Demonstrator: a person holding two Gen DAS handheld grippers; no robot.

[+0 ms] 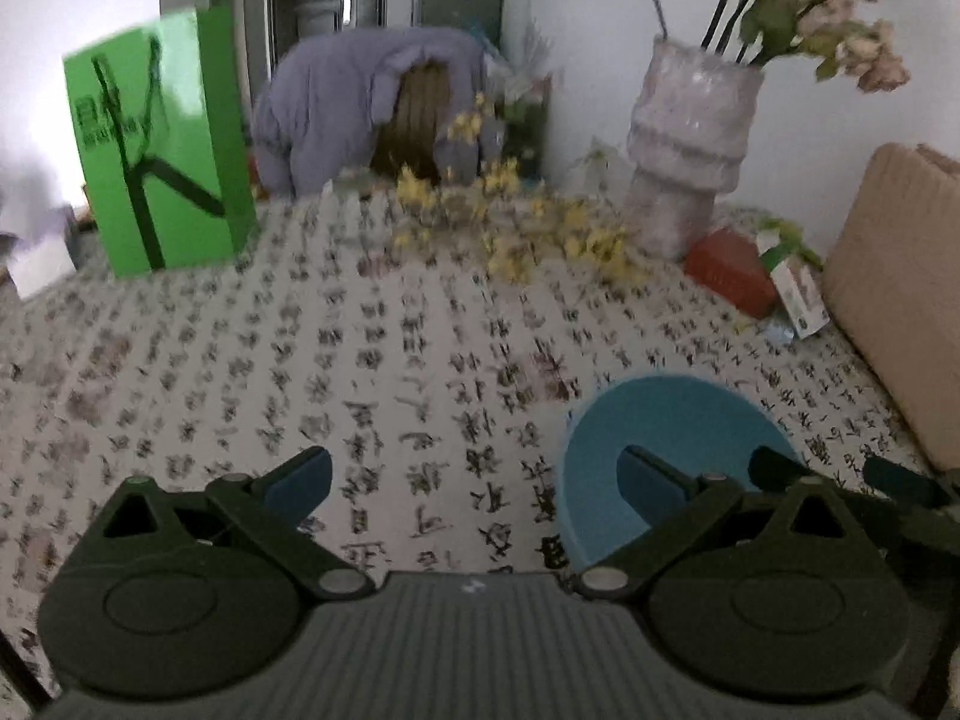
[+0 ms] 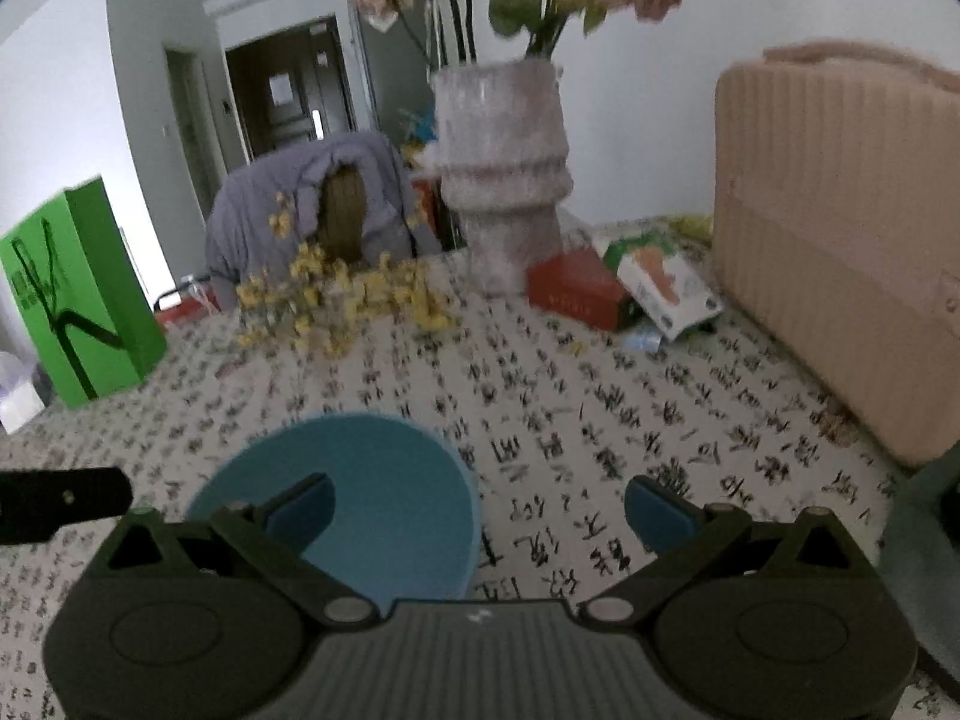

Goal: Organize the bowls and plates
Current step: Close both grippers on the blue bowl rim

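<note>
Blue plastic, or something like it: the bowl sits upright on the counter, on a cloth printed with black characters. It is the only dish in either view; no plate shows.

Left hand-held gripper hangs over the cloth with its jaws spread wide and nothing between them. From it, the bowl lies forward and to the right, and the right finger's blue pad overlaps the bowl's mouth in the picture, while the left pad is over bare cloth. Whether that pad touches the rim or only hovers above it cannot be told.

Right hand-held gripper is likewise wide and empty. From it, the bowl lies forward and to the left, with the left finger's pad over the bowl's opening and the right pad over cloth. So the bowl sits between the two tools, close to both, and neither looks clearly nearer. Being round, the bowl has no long axis to line up with; only the rim matters.

Farther back stand a vase of flowers, scattered yellow blossoms, a green box and a red box, all well apart from the bowl.

My guess is that either tool needs a small sideways shift toward the bowl so that the wall falls between its jaws.
</note>
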